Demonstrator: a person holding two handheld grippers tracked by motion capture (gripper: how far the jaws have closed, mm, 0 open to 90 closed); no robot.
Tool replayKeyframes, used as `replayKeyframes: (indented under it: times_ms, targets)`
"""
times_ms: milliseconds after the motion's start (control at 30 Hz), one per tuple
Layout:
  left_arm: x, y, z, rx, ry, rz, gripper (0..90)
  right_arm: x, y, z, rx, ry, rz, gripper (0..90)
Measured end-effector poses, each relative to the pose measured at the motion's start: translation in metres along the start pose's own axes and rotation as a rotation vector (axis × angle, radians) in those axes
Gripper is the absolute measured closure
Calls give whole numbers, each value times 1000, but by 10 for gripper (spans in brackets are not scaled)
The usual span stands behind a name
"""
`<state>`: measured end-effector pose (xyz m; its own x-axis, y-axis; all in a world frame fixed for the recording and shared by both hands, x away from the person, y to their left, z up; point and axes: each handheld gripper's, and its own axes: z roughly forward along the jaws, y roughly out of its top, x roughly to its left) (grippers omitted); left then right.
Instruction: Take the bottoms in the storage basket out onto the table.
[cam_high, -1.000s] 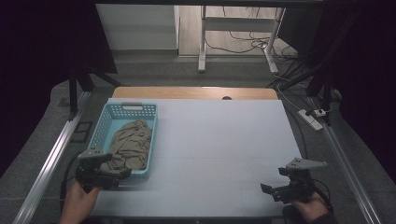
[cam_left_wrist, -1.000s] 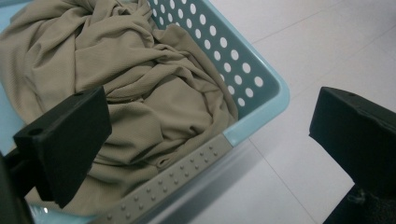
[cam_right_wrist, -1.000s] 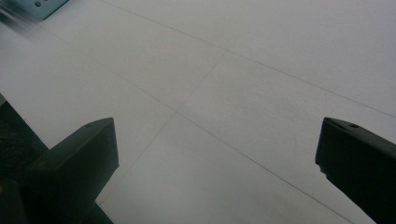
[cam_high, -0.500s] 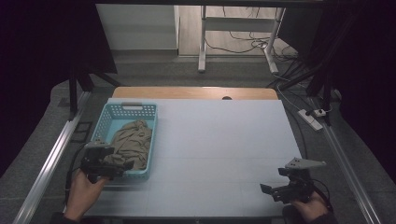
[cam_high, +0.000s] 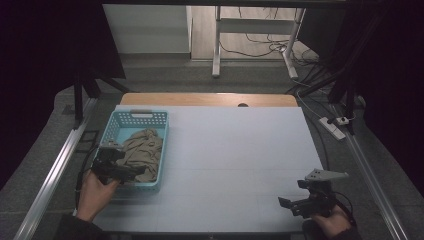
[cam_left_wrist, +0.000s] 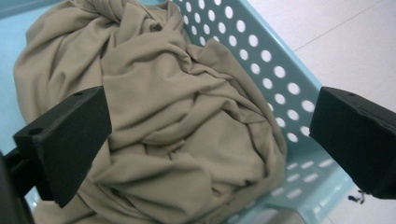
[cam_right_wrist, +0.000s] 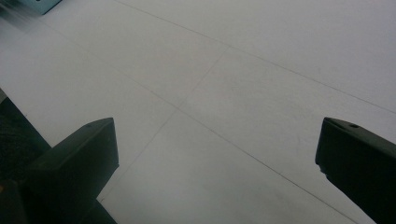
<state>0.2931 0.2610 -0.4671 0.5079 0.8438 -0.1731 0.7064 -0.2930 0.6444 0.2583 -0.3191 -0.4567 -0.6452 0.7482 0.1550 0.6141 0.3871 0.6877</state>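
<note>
- The left tongs (cam_high: 131, 172) have moved forward from the near-left tabletop edge a second ago and now sit over the near end of the basket (cam_high: 116, 131); half a second ago they were just at its near rim.
- Their jaws stand spread wide, one on each side of the crumpled beige cloth (cam_left_wrist: 177, 126), with nothing pinched between them.
- The cloth lies bunched inside the light blue perforated basket at the left of the pale tabletop (cam_high: 235, 150), as it did before.
- The right tongs (cam_high: 291, 204) have kept their place at the near-right of the tabletop, jaws spread, above bare surface.
- The basket has not shifted across the three frames.
</note>
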Motion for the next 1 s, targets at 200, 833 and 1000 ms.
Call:
replayKeyframes:
  times_ms: [200,833,1000]
  targets:
    - [6,4,3,8,-7,-10,2,0,0,1,2,3,-1,0]
    - [20,33,26,63,36,45,1,1,0,1,13,2,-12,0]
    - [28,38,38,115,46,52,0,1,1,1,15,2,-15,0]
